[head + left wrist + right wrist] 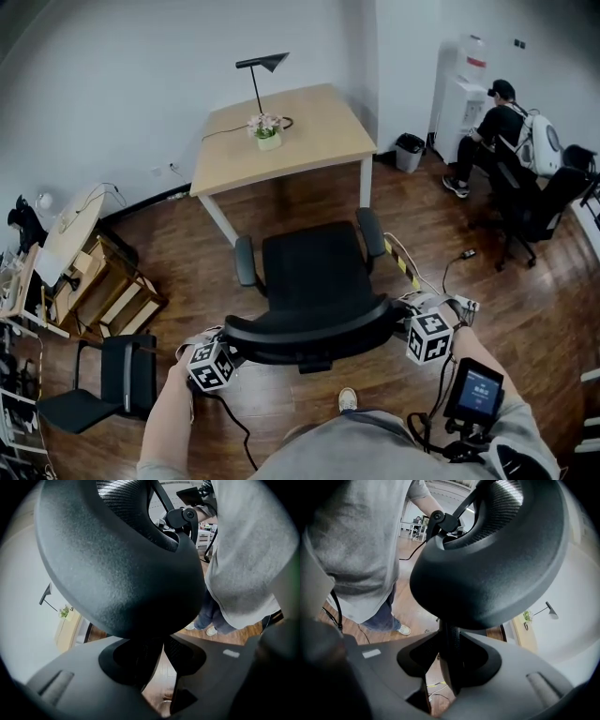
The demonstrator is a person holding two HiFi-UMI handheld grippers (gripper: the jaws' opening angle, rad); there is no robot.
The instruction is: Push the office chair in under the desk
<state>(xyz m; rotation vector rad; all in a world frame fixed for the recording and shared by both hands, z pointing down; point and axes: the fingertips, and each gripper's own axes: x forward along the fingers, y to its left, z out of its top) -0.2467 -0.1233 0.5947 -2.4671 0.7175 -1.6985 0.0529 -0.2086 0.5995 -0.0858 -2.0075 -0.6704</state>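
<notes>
The office chair stood on the wooden floor facing the desk, its seat near the desk's front edge but not yet under the top. Its armrests lay just short of the two near desk legs.

The person stood right behind the chair, both forearms reaching forward and down on either side of the backrest. The left hand held the left gripper at the backrest's left end, its marker cube turned up toward the head camera. The right hand held the right gripper at the backrest's right end, slightly farther forward in the head view. A small screen device sat on the right forearm, with cables hanging below it.

Each gripper pointed steeply downward and inward at the chair. In the left gripper view, the jaws stood partly apart and were closed on the dark mesh edge beneath the backrest's thick rim. In the right gripper view, the jaws clamped the same kind of thin dark edge on the other side.

On the desk stood a black desk lamp and a small potted plant. At the far right, another person sat near a water dispenser.
</notes>
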